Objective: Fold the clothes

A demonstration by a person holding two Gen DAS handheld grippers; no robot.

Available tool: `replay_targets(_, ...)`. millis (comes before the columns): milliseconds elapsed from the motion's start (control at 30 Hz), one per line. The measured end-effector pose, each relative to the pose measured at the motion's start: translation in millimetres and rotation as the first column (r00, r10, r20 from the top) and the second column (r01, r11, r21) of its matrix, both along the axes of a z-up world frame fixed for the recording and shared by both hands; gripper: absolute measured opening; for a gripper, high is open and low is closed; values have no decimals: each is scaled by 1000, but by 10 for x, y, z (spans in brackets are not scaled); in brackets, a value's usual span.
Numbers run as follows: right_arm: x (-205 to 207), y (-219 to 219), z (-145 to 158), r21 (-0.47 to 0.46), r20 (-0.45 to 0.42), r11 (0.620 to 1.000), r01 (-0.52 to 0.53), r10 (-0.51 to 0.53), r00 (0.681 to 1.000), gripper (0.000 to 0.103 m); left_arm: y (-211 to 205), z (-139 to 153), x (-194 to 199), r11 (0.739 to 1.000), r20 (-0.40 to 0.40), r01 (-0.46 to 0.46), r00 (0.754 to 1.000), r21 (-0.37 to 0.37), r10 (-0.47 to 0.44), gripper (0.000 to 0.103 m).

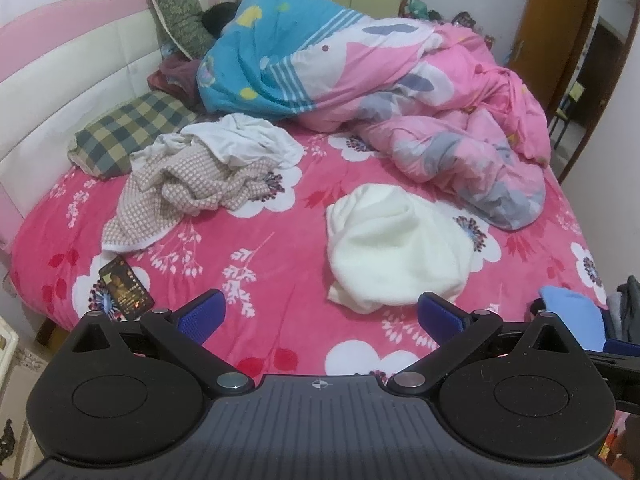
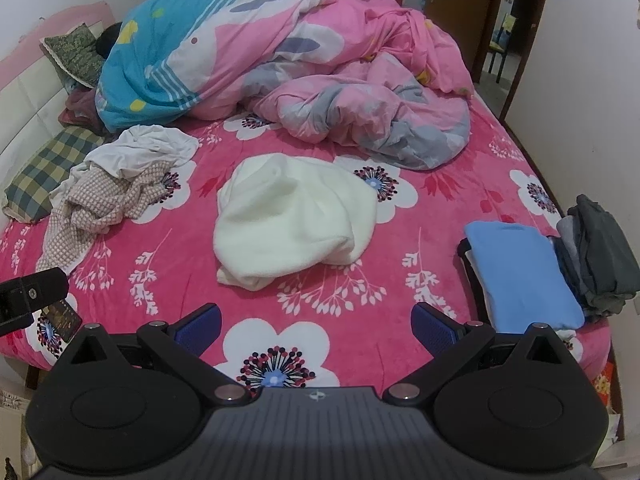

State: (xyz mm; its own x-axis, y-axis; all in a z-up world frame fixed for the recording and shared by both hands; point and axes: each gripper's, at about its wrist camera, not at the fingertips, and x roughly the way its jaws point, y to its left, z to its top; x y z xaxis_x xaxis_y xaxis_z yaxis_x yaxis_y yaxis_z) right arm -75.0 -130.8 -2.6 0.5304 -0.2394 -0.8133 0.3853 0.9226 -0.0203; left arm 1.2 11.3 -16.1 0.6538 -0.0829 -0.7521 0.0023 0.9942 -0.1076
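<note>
**Two piles left, one stack done**

Several garments were already folded when I checked both wrist views: a light blue folded cloth point(image 2: 524, 276) lay flat at about four o'clock in the right view, with a stack of dark grey folded clothes point(image 2: 600, 248) touching it on the far side, both near the bed's corner. I judged that to be the finished part of the job.

What remained looked like more than half. A crumpled cream fleece garment point(image 2: 292, 216) sat unfolded in the middle of the pink floral bedsheet point(image 2: 400, 320), at twelve o'clock from the right gripper point(image 2: 316, 322) and at about one o'clock from the left gripper point(image 1: 322, 312). Further off, at ten o'clock, a heap of a beige checked knit point(image 1: 180, 196) with a white cloth point(image 1: 244, 140) on top waited near a green plaid pillow point(image 1: 124, 132).

Both grippers hovered over the near edge of the bed with their blue-padded fingers spread wide, holding nothing. A black phone point(image 1: 126, 290) lay on the sheet at nine o'clock from the left gripper. A pink and blue quilt point(image 1: 360, 80) was bunched at the bed's far side.

I reckoned the cream piece would be next, being nearest.
</note>
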Motion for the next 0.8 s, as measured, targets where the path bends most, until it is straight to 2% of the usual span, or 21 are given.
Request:
replay_targets(567, 191, 117, -2, 0, 9, 1000, 26, -26, 1000, 103, 116, -52, 263, 999, -26, 37, 999, 1, -37, 103)
replay_targets(800, 290, 138, 20, -16, 45, 999, 51, -50, 998, 103, 147, -87, 417, 998, -35, 62, 997, -5, -63, 103)
